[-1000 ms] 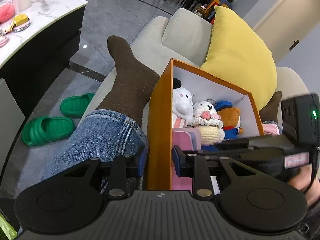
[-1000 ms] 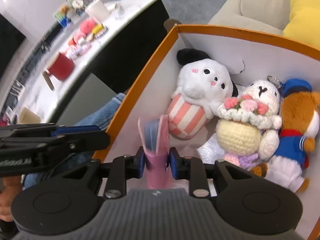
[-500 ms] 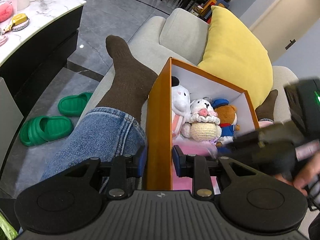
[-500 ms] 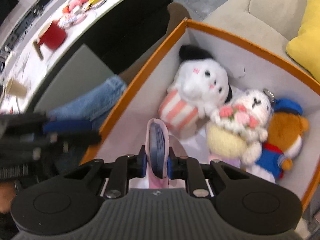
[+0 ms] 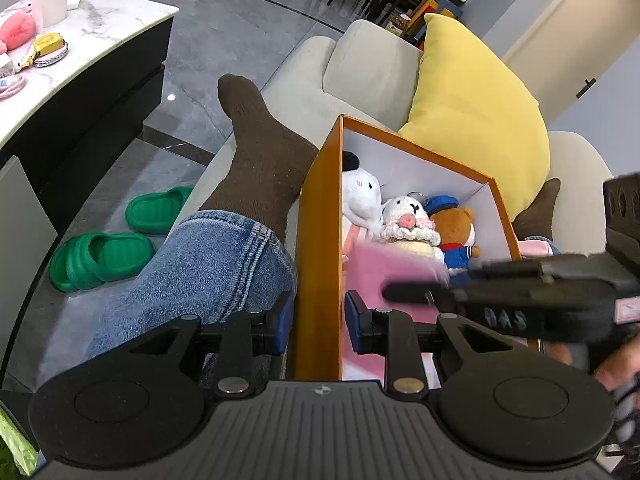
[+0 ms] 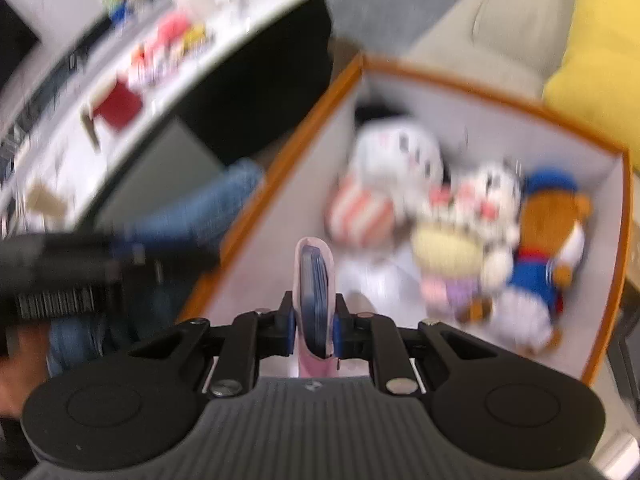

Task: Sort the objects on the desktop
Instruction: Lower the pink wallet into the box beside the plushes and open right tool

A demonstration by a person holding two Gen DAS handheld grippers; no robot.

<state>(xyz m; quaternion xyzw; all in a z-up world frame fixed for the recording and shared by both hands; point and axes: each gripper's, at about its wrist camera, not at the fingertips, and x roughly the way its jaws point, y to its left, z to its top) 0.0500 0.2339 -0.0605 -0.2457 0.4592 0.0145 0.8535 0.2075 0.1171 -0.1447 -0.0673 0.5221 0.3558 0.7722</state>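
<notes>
Right gripper (image 6: 314,328): clenched on a pink pouch (image 6: 314,280) with a blue inside — the pouch stands on edge between the pads, over the near end of the box.
Left gripper (image 5: 316,322): jaws astride the box's orange side wall, one pad outside and one inside; whether the pads press on it cannot be told.
Box (image 5: 320,240): orange outside, white inside, on a grey sofa (image 5: 368,68) beside a leg in jeans (image 5: 200,272).
In the box: white plush (image 6: 396,156), crochet plush (image 6: 464,232) and bear (image 6: 548,232) — side by side at the far end.
Behind the box: yellow cushion (image 5: 476,112).
</notes>
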